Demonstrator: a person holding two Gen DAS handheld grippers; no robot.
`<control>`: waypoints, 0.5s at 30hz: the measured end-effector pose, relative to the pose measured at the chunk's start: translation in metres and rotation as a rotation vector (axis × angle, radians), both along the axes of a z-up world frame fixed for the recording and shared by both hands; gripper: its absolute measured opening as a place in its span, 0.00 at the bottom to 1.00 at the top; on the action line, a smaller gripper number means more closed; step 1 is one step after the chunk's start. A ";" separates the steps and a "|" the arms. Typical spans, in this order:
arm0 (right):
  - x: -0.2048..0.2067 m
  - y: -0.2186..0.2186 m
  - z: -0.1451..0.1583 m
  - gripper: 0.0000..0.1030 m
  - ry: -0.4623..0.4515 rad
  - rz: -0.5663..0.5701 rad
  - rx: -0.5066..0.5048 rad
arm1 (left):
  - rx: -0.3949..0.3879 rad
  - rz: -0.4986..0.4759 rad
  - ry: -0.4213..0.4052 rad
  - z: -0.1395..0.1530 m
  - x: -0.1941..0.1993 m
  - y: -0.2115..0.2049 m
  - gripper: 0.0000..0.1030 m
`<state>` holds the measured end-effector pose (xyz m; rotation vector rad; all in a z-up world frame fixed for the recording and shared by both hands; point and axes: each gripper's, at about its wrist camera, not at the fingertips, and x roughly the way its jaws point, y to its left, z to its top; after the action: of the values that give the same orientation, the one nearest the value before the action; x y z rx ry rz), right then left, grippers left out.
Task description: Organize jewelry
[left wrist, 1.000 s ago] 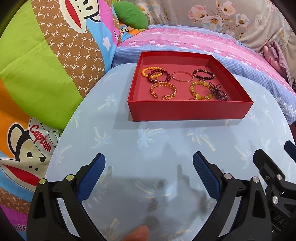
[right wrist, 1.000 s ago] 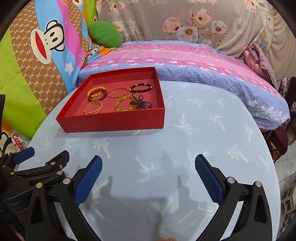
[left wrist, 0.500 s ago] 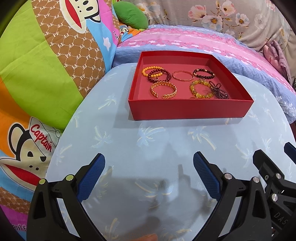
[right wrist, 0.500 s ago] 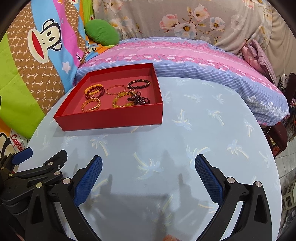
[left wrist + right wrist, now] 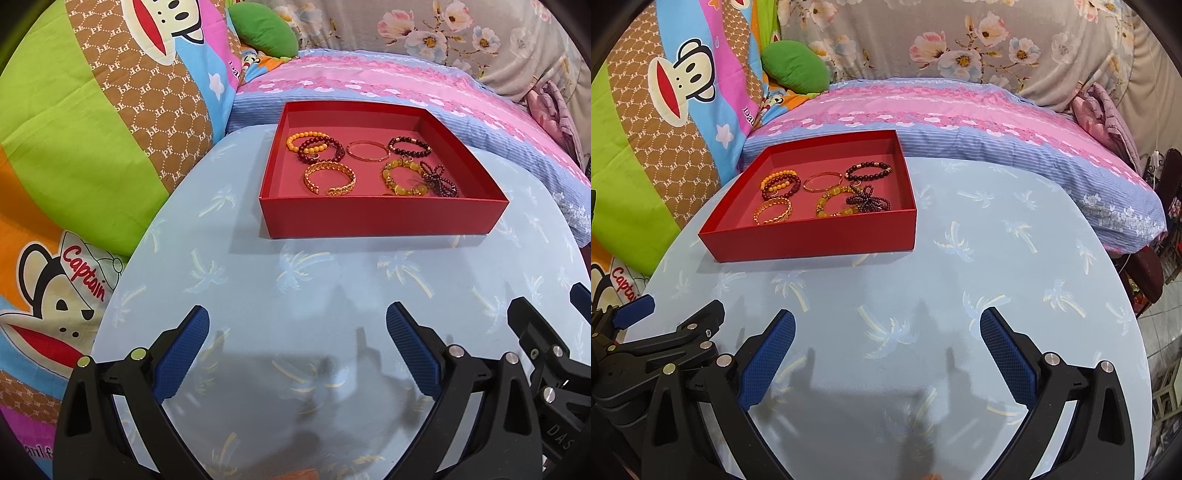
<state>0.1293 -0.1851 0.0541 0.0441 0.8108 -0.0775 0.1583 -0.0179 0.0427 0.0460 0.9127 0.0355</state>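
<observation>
I have the left hand-held gripper (image 5: 297,350) low over the near part of the desk (image 5: 332,273), its blue pads spread wide and nothing between them. The right hand-held gripper (image 5: 886,352) sits just beside it, likewise released and empty.

The red box (image 5: 380,221) stands on the far side of the desk, well apart from both grippers, toward the bed (image 5: 960,110). All the jewelry lies inside it: an orange bead bracelet (image 5: 301,139) overlapping a dark red bead bracelet (image 5: 320,149) at the back left, a thin gold bangle (image 5: 368,150) in the middle, a dark bead bracelet (image 5: 409,146) at the back right. Nearer the front wall lie a gold cuff (image 5: 330,179), a yellow stone bracelet (image 5: 404,178) and, touching it, a tangled dark bead piece (image 5: 439,181), possibly a looped string; I cannot make out its form.

A cartoon monkey quilt (image 5: 92,129) rises at the left.
</observation>
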 end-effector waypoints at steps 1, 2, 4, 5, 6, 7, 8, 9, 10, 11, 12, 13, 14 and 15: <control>0.000 0.000 0.000 0.94 -0.001 0.001 0.000 | -0.001 0.001 0.000 0.000 0.000 0.000 0.90; 0.000 0.000 0.000 0.94 0.001 0.001 0.002 | -0.001 0.001 0.000 0.000 0.000 0.001 0.90; 0.000 0.000 0.000 0.94 0.009 0.003 0.007 | 0.001 0.001 0.000 0.000 -0.001 0.000 0.90; 0.000 0.000 0.001 0.94 0.009 0.003 0.006 | 0.000 0.002 0.000 0.000 -0.001 0.000 0.90; 0.000 0.000 0.001 0.94 0.007 0.002 0.004 | 0.000 0.002 0.001 0.000 0.000 0.000 0.90; 0.000 -0.001 0.000 0.94 0.008 0.004 0.005 | 0.000 0.001 0.001 0.000 -0.001 0.000 0.90; 0.000 -0.001 0.001 0.94 0.010 0.005 0.006 | 0.000 0.000 0.001 0.000 -0.001 0.000 0.90; 0.000 -0.001 0.001 0.94 0.010 0.006 0.008 | 0.001 0.000 0.001 0.000 -0.001 0.000 0.90; 0.000 -0.001 0.001 0.94 0.010 0.007 0.009 | 0.000 0.000 0.000 0.000 -0.001 0.000 0.90; 0.000 -0.001 0.001 0.94 0.010 0.007 0.010 | 0.001 -0.001 -0.001 0.000 -0.001 0.000 0.90; 0.000 -0.002 0.001 0.94 0.011 0.006 0.012 | 0.001 0.000 0.000 0.000 -0.001 0.000 0.90; -0.001 -0.002 0.001 0.94 0.011 0.006 0.012 | 0.001 0.000 0.000 -0.001 -0.001 0.000 0.90; 0.000 -0.002 0.001 0.94 0.010 0.005 0.010 | 0.000 0.001 0.000 -0.001 -0.001 0.000 0.90; 0.000 -0.001 0.001 0.94 0.010 0.006 0.009 | 0.001 0.001 0.001 -0.001 -0.001 0.000 0.90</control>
<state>0.1292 -0.1864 0.0548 0.0494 0.8212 -0.0682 0.1575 -0.0184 0.0421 0.0462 0.9134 0.0366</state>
